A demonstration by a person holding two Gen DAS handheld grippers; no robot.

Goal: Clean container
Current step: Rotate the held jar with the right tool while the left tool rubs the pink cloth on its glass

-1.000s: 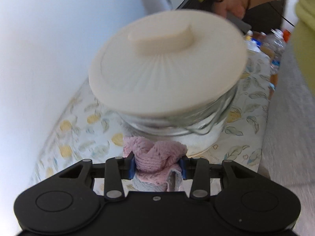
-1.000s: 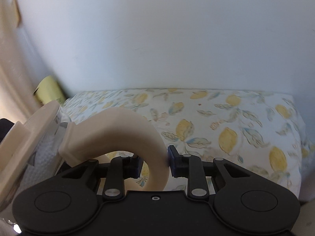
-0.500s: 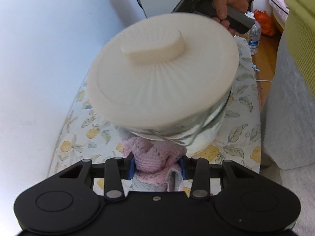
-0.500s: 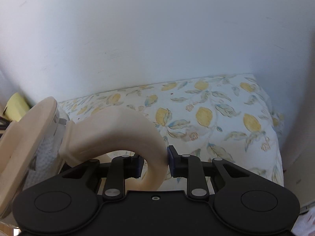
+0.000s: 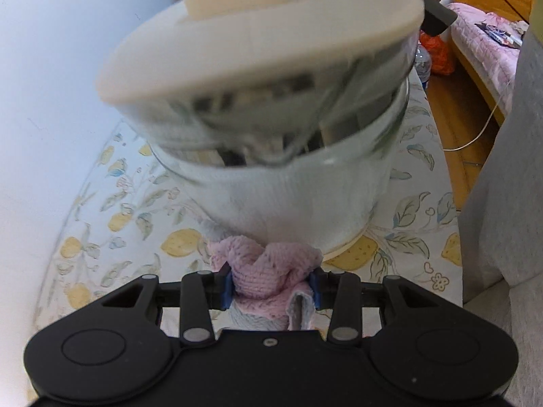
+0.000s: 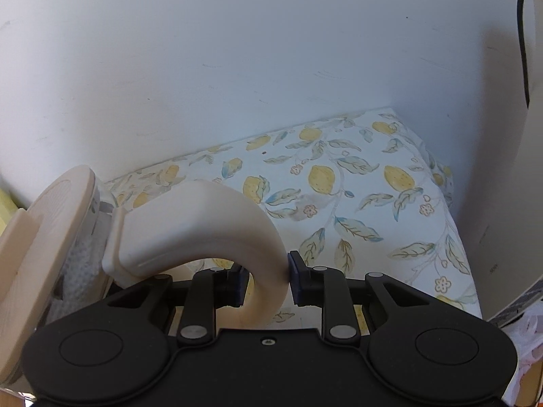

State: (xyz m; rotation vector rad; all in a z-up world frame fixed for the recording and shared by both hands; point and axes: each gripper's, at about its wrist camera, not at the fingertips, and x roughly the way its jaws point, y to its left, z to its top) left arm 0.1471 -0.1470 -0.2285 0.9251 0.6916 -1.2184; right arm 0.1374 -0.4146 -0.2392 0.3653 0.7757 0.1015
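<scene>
The desk (image 6: 390, 203) with its lemon-print cover sits against a white wall, and the jug (image 5: 298, 183) is above it, tilted, its glass body right up against the pink cloth (image 5: 268, 271) in the left view. That's a glass jug with a cream lid (image 5: 258, 40) and a curved cream handle (image 6: 210, 230), so I'd guess heavy-ish, rigid, slick on the glass and breakable if it slips — the handle is the sane place to hold it, which is where the right tool (image 6: 264, 281) is clamped. The left tool (image 5: 269, 283) is pinched shut on the bunched cloth, which looks soft and will squash against the wall of the jug. The left view gives you the lid top, the glass and the cloth contact — the right view only shows the handle grip, the lid edge-on and the bare far end of the desk.
</scene>
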